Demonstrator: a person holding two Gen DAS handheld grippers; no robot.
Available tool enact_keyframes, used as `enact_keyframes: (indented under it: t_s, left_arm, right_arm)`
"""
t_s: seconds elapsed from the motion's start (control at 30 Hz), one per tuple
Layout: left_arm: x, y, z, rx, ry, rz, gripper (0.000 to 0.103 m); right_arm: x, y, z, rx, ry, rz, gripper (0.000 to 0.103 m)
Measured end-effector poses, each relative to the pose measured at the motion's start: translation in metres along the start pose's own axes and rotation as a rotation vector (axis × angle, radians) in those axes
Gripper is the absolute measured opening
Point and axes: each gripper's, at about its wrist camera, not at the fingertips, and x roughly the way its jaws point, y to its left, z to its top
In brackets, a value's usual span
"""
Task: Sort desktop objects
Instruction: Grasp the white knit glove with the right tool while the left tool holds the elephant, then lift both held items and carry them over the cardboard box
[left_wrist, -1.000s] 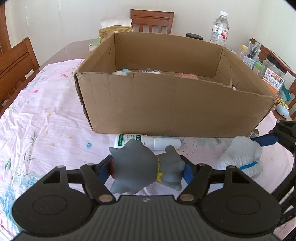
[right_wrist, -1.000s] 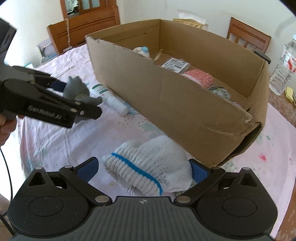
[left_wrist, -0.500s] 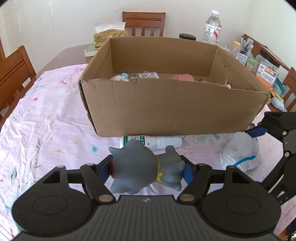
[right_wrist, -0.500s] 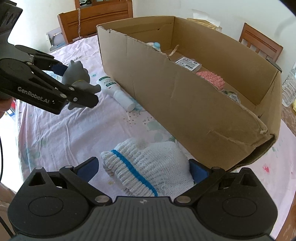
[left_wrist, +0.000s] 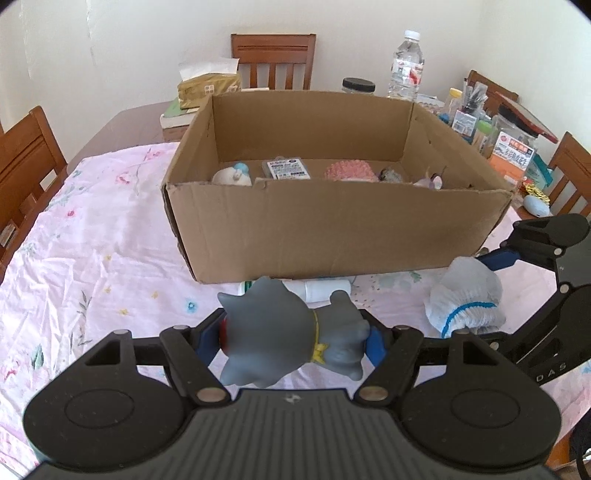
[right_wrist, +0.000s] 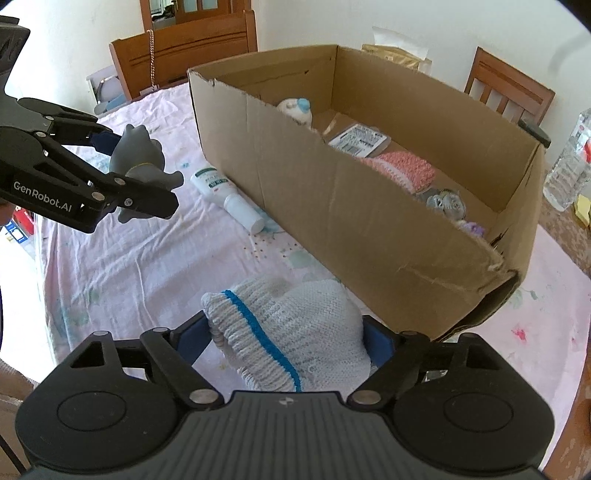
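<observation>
My left gripper (left_wrist: 291, 338) is shut on a grey rubber cat toy (left_wrist: 284, 332) with a yellow collar and holds it above the cloth, in front of the open cardboard box (left_wrist: 332, 229). My right gripper (right_wrist: 286, 338) is shut on a white knit glove (right_wrist: 288, 332) with a blue stripe, lifted near the box's right front corner. The toy also shows in the right wrist view (right_wrist: 136, 158), and the glove in the left wrist view (left_wrist: 465, 297). A white bottle with a green label (right_wrist: 225, 197) lies on the cloth against the box front.
The box (right_wrist: 369, 206) holds a pink knit item (right_wrist: 404, 170), a small packet (right_wrist: 358, 138), a white and blue toy (right_wrist: 297, 109) and other small things. A water bottle (left_wrist: 406, 66), tissue box (left_wrist: 207, 86), jars and chairs stand behind.
Both grippers have risen with their loads, so I see deeper into the box. The glove has come up off the cloth. The right gripper has closed on it.
</observation>
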Motion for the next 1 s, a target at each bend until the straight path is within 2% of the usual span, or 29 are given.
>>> enact_keyframes:
  t_s: [0.7,1.0]
  left_arm:
    - [-0.036,-0.007,0.014,0.045,-0.040,-0.063,0.073]
    - [-0.047,-0.012,0.028,0.108,-0.045,-0.107,0.073]
  right_arm:
    - [-0.056,0.009,0.013,-0.044,-0.058,0.017,0.088]
    - [-0.082,0.010,0.020,-0.070,-0.090,0.014,0.088]
